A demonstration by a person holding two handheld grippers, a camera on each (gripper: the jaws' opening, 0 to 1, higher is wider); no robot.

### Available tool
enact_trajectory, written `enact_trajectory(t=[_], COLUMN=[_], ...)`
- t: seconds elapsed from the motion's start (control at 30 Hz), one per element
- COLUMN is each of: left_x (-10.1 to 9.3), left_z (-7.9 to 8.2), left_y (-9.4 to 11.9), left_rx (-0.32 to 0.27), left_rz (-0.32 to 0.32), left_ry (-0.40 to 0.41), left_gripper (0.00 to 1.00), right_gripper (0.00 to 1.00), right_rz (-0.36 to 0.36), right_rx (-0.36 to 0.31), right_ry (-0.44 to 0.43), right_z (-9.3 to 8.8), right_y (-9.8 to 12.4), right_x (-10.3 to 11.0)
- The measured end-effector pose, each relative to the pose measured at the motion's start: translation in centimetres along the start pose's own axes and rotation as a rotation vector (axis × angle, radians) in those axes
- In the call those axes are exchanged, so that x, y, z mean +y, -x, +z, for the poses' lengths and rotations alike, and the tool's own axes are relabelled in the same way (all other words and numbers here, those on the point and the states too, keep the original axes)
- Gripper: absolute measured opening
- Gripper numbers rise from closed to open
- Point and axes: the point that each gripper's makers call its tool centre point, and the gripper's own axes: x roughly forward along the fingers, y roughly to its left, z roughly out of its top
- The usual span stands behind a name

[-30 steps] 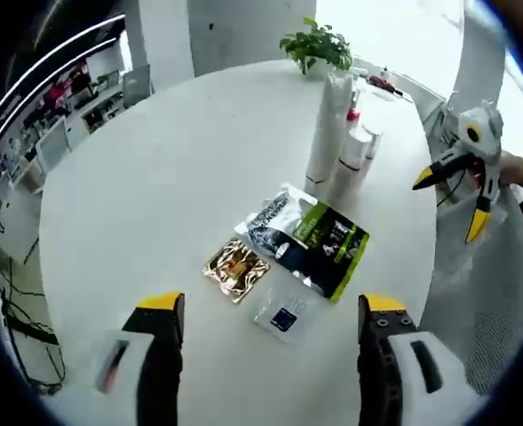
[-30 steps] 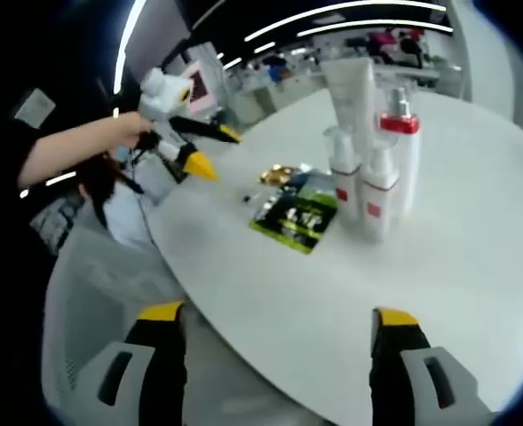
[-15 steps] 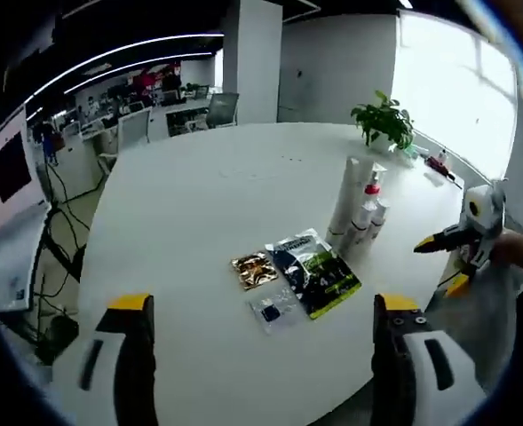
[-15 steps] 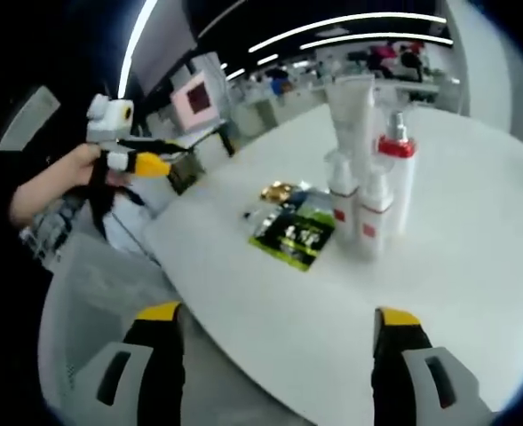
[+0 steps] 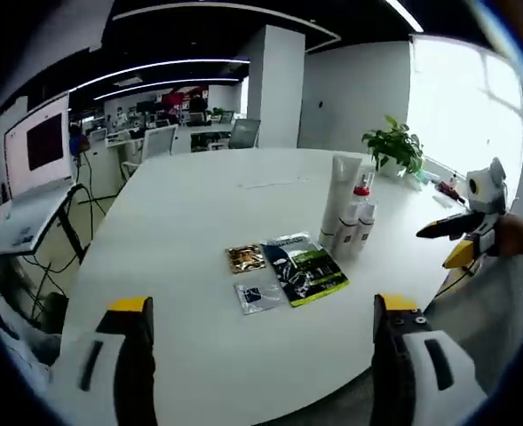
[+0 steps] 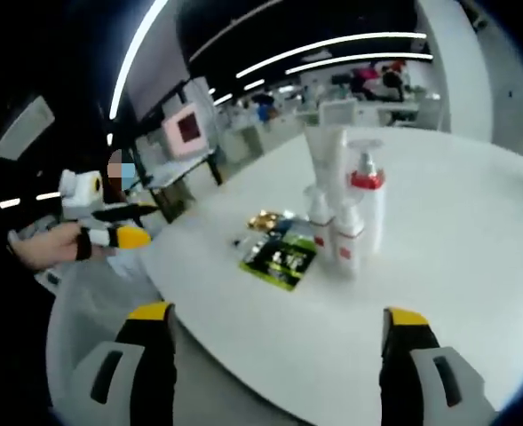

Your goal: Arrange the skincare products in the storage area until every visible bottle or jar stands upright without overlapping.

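Several white skincare bottles stand upright in a tight cluster on the round white table [image 5: 181, 231]: a tall white tube [image 5: 338, 195], a red-collared pump bottle [image 5: 361, 200] and two small bottles [image 5: 347, 235] in front. In the right gripper view the same tube [image 6: 327, 173], pump bottle [image 6: 368, 209] and small bottles [image 6: 345, 248] show mid-table. My left gripper [image 5: 261, 311] is open, back from the table edge, holding nothing. My right gripper [image 6: 279, 319] is open too, off the table's rim, and shows as [image 5: 461, 240] at the right.
Flat sachets lie beside the bottles: a green-black pouch [image 5: 307, 268], a gold packet [image 5: 244, 258] and a small clear one [image 5: 259, 295]. A potted plant [image 5: 396, 146] stands at the far edge. The other gripper in a hand [image 6: 101, 226] is at left. Office desks and chairs lie behind.
Both cameras have pulled back and away from the table, so the bottles and sachets look smaller. The things on the table have not moved. Both grippers stay open.
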Motion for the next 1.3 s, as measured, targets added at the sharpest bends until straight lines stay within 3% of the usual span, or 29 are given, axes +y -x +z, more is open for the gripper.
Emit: enact_trajectory(t=[0.03, 0.1, 0.23, 0.47, 0.93, 1.3], left_x=[0.1, 0.5, 1.1, 0.6, 0.4, -0.1], left_z=[0.1, 1.6, -0.1, 0.2, 0.4, 0.4], left_y=[0.0, -0.5, -0.9, -0.5, -0.1, 0.0], left_rx=[0.008, -0.07, -0.004, -0.016, -0.032, -0.03], left_rz=[0.004, 0.018, 0.035, 0.03, 0.012, -0.014], left_ry=[-0.007, -0.026, -0.025, -0.048, -0.045, -0.043], left_gripper=[0.99, 0.98, 0.95, 0.96, 0.95, 0.94], right_gripper=[0.99, 0.98, 0.98, 0.99, 0.99, 0.97], right_rz=[-0.003, -0.011, -0.016, -0.042, -0.092, -0.127], right_rx=[0.016, 0.032, 0.07, 0.088, 0.055, 0.064], right_ry=[0.011, 0.025, 0.081, 0.089, 0.073, 0.132], right_z=[-0.3, -0.5, -1.0, -1.3, -1.0, -1.0], right_y=[-0.1, -0.2, -0.7, -0.7, -0.1, -0.1], right_x=[-0.1, -0.2, 0.1, -0.3, -0.5, -0.6])
